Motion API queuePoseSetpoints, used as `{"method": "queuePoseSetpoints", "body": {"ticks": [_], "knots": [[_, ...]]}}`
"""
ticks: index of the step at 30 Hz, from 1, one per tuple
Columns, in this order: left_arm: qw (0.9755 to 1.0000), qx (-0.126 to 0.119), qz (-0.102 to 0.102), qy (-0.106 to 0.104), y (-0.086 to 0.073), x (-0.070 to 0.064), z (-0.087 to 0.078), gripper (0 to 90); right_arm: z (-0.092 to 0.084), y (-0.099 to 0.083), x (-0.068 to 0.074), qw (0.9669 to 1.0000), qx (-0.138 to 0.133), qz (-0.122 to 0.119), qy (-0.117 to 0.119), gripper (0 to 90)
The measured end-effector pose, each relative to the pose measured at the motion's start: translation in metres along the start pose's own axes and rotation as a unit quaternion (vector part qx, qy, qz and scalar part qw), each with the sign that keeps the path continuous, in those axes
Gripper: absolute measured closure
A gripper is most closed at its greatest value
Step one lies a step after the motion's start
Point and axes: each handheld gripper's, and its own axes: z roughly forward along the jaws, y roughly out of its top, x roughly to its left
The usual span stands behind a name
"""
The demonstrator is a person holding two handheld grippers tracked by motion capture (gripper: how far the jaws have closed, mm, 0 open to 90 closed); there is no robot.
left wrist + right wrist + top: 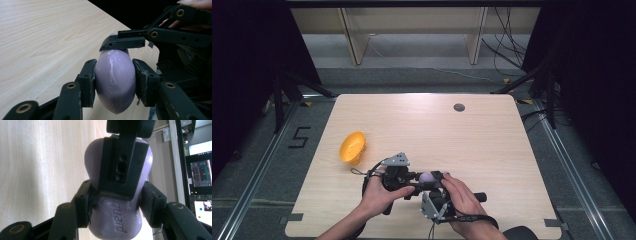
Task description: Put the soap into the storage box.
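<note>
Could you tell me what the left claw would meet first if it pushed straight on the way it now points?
The purple soap bar, already pressed between its pads, then most likely the right claw, whose jaw lies across the bar's far end; depth beyond that is unclear.

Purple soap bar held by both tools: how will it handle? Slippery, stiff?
The soap bar is probably stiff: it keeps its shape between the pads. Likely slippery, with smooth rounded sides. White scuffs suggest the surface marks easily.

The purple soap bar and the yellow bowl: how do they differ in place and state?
The purple soap bar is held above the table by the left gripper and right gripper; the yellow bowl lies tipped on the table, untouched. The soap is solid, the bowl hollow. Both look smooth and rounded.
</note>
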Motion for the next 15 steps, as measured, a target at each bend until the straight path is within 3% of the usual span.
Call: {"method": "queuePoseSetpoints", "body": {"ticks": [1,6,12,15], "knots": [[1.0000,-0.001,-0.002,-0.001,0.0000,-0.0002,-0.0004,56.3,-0.0008,0.0004,0.0013,0.9999,0.004,0.012,0.000,50.0],[1.0000,-0.004,0.004,0.002,0.0016,-0.0005,-0.0038,57.9,-0.0008,0.0002,0.0000,1.0000,-0.006,0.003,-0.007,49.9],[0.9998,-0.005,0.016,0.008,0.0035,-0.0034,-0.0065,58.7,-0.0005,0.0010,-0.0010,0.9997,-0.015,0.015,-0.009,49.2],[0.9994,-0.002,0.024,0.023,0.0027,-0.0032,-0.0062,58.7,-0.0008,0.0010,-0.0019,0.9997,-0.005,0.023,-0.005,42.1]]}}
